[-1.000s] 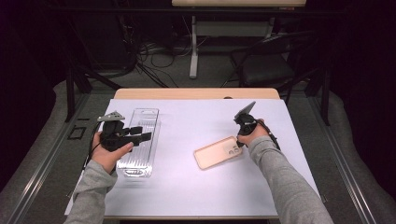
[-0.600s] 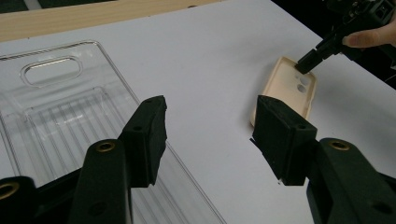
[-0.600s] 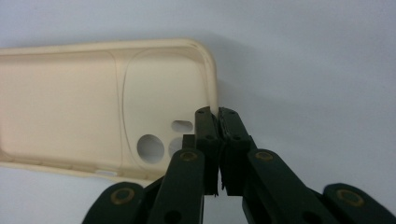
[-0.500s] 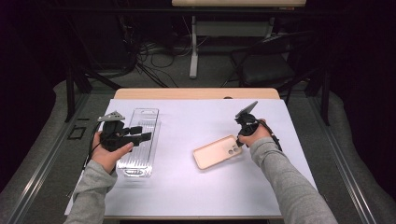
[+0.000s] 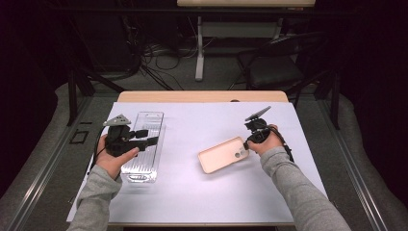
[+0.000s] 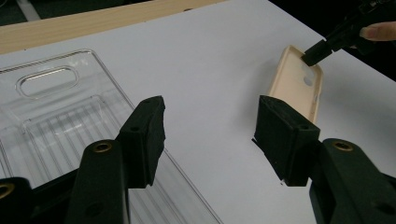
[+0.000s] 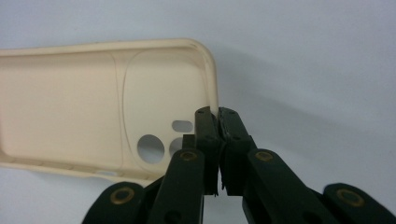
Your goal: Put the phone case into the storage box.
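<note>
Surface: a pale wooden table [image 5: 202, 96] covered almost wholly by a white sheet [image 5: 207, 192]; a strip of bare wood shows along the far edge. The sheet is plain and matte, lying flat.

Room: dark beyond the table. Grey carpeted floor [image 5: 43, 183], a tangle of black cables [image 5: 149, 57] on it behind the table, a white table leg [image 5: 199, 48] of a second desk further back, and a dark chair [image 5: 279, 67] at the right rear.

Things on the sheet: a clear ribbed plastic tray [image 5: 144, 144] with an oval handle slot lies at the left, long side running away from the person. A beige soft plastic phone case [image 5: 223, 154] lies right of centre, open side up, camera cut-outs at its right end, well apart from the tray.

Left gripper [image 6: 210, 126]: held over the near right edge of the tray, jaws apart with nothing between them.

Right gripper [image 7: 218, 116]: jaws pressed together, pinching the rim of the phone case at the camera-hole end. In the right gripper view the case wall appears to sit between the pads, though the contact itself is partly hidden by the jaws.

Writing: no brand or label is legible on the case, tray or grippers at this resolution.
</note>
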A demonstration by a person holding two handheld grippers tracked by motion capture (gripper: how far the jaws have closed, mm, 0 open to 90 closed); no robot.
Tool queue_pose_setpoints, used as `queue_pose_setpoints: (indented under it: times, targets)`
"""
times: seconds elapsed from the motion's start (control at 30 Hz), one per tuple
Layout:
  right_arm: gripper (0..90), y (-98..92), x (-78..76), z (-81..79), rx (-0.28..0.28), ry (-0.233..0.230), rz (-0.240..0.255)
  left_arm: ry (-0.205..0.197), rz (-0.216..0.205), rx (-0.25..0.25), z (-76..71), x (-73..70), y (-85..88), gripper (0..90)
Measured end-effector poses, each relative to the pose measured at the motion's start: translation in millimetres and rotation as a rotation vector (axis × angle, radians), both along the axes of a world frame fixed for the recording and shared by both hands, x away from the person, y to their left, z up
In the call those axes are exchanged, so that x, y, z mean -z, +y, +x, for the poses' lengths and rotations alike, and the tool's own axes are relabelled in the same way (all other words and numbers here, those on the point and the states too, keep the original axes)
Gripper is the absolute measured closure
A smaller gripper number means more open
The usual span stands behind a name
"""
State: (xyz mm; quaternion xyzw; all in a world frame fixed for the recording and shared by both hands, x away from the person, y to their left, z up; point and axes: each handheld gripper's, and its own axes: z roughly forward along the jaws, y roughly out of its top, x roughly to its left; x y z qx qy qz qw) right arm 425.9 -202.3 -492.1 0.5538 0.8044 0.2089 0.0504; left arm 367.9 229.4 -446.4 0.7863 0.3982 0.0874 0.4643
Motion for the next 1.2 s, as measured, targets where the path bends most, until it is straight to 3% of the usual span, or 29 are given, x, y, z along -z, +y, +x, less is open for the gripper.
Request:
queue_pose_setpoints:
  times: [0.17, 0.2, 0.43, 0.53, 0.73, 1.2]
  targets:
    - [87.9, -1.2, -5.8, -5.0, -0.006, 0.003, -0.02, -0.008, 0.005, 0.001, 0.3, 0.4, -0.1, 42.7]
    - [87.9, -2.0, -5.3, -7.4, -0.007, -0.027, 0.008, -0.014, 0.011, -0.002, -0.1, 0.4, -0.7, 42.7]
    - [87.9, -4.6, -6.4, -15.7, -0.011, -0.063, 0.027, -0.022, 0.023, 0.002, -1.4, 0.6, -2.9, 41.7]
    - [87.9, -5.0, -8.9, -20.6, -0.019, -0.093, 0.043, 0.001, 0.014, -0.001, -1.7, 0.9, -3.8, 39.2]
    - [87.9, -2.0, -13.2, -26.9, -0.038, -0.136, 0.066, 0.01, 0.018, 0.0, -2.5, 1.3, -7.2, 36.9]
    - [87.8, 9.0, -18.0, -40.1, -0.094, -0.188, 0.095, 0.002, 0.017, 0.002, -5.9, 0.0, -13.2, 35.1]
